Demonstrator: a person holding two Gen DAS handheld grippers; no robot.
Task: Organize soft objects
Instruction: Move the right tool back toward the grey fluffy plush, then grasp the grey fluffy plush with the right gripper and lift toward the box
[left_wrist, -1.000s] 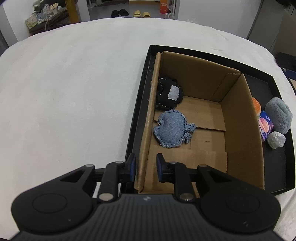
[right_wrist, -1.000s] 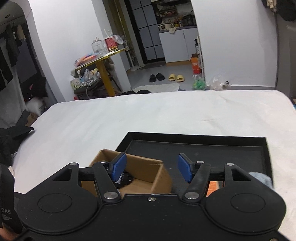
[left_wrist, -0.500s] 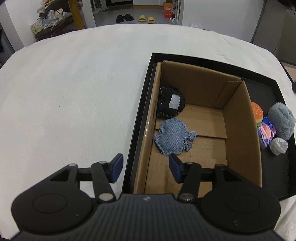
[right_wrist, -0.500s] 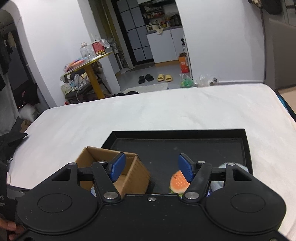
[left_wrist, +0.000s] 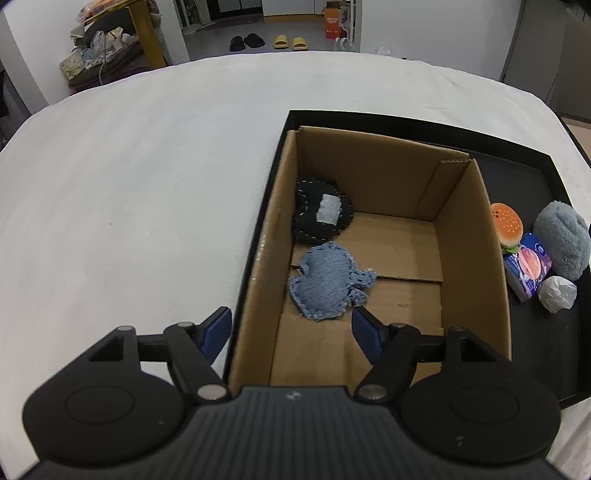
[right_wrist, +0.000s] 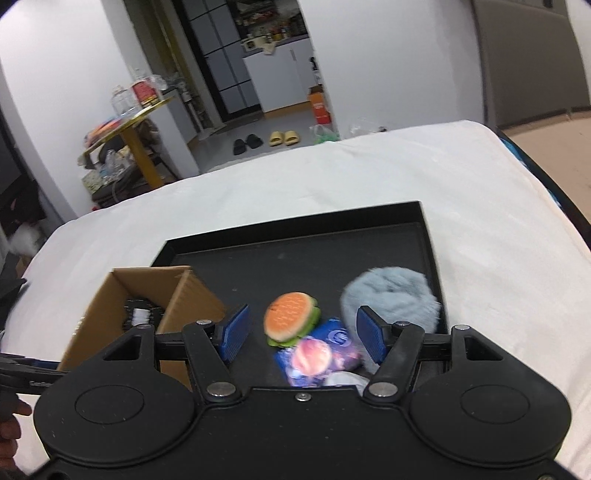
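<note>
Both claws stand spread wide and hold nothing. Left claw (left_wrist: 291, 330) hangs over the near end of the cardboard box (left_wrist: 476, 258), one blue pad (left_wrist: 218, 328) outside the box's left wall and above the tray edge, the other above the box floor. Right claw (right_wrist: 303, 334) hangs above the cluster of soft things on the tray, its pads on either side of the burger toy and the blue packet as seen from its own camera; whether it touches any of them cannot be told.

Largest of all is the white desk (left_wrist: 129, 203), a cloth-covered surface that carries everything. On it lies the black tray (left_wrist: 532, 177), with a raised rim. The open cardboard box fills the tray's left part, with its flaps folded flat as a floor. Inside, against the left wall, lie two soft pieces: a black round cushion (left_wrist: 321, 210) with a pale patch on it, toward the far end, and a blue denim pad (left_wrist: 328, 282) just nearer, the two almost touching.

Right of the box, on the bare tray, sits the rest. The grey fluffy plush (left_wrist: 561, 238) is the biggest and lies by the tray's right rim. Touching it on the left is the blue packet (left_wrist: 528, 266) with a pink ball printed on it. The burger toy (left_wrist: 506, 225) leans beside the box wall, against the packet. A small white crumpled wad (left_wrist: 557, 293) lies nearest, touching the packet.
</note>
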